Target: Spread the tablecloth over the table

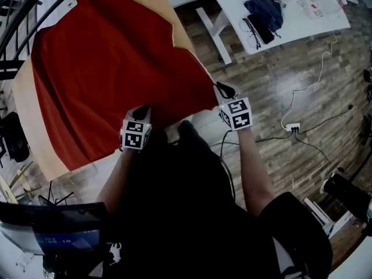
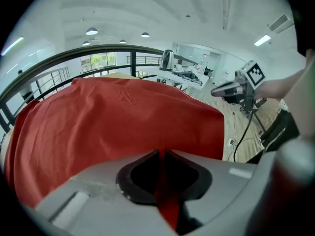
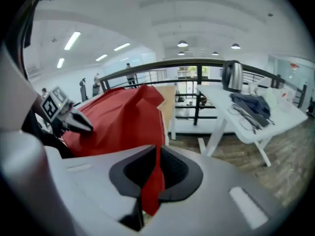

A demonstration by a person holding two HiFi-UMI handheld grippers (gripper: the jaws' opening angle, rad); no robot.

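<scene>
Draped over most of a wooden table, bare wood showing along the left side and at the far corner: a red cloth. Clamped on its near edge: left gripper and right gripper, jaws of each closed on a pinched fold.

Monitor screen: pale digits, too blurred to read.
Marker cubes: black-and-white square patterns, no letters or numbers.
Elsewhere: nothing legible.
</scene>
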